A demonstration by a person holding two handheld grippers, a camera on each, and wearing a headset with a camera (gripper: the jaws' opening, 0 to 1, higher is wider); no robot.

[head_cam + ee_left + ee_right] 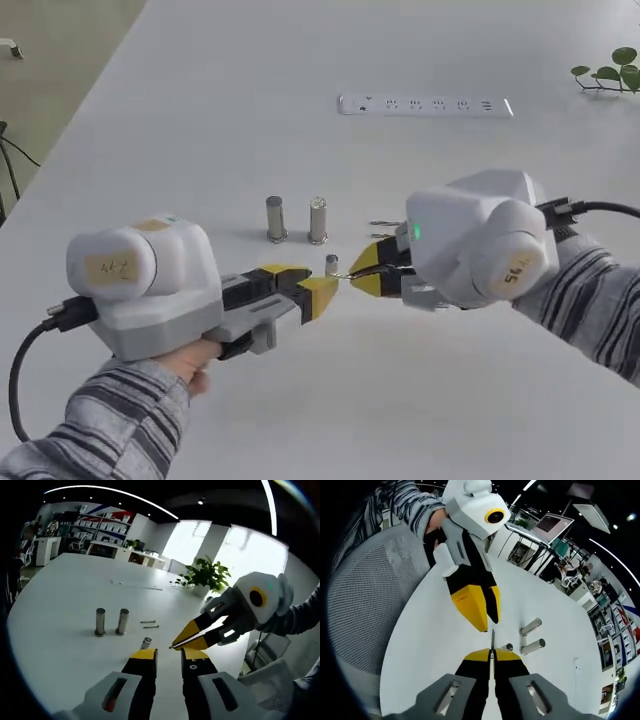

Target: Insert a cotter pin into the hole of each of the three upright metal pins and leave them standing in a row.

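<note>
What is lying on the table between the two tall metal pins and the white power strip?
Nothing. In the head view, the table between the tall metal pins and the power strip is bare.

A: Near side?
B: Left gripper [322,290], right gripper [360,272] — white shells, black jaws tipped yellow.
A: The rest?
B: Silver pins [276,218], silver cotter pin [492,640], white table [300,60], grey striped sleeve [100,430] — green plant [610,75] far right.

Head view looks down; gripper views face each other, sharing pins [317,220].

White table [200,100] bears three metal pins [317,220], loose cotter pins [385,223], power strip [425,105].
</note>
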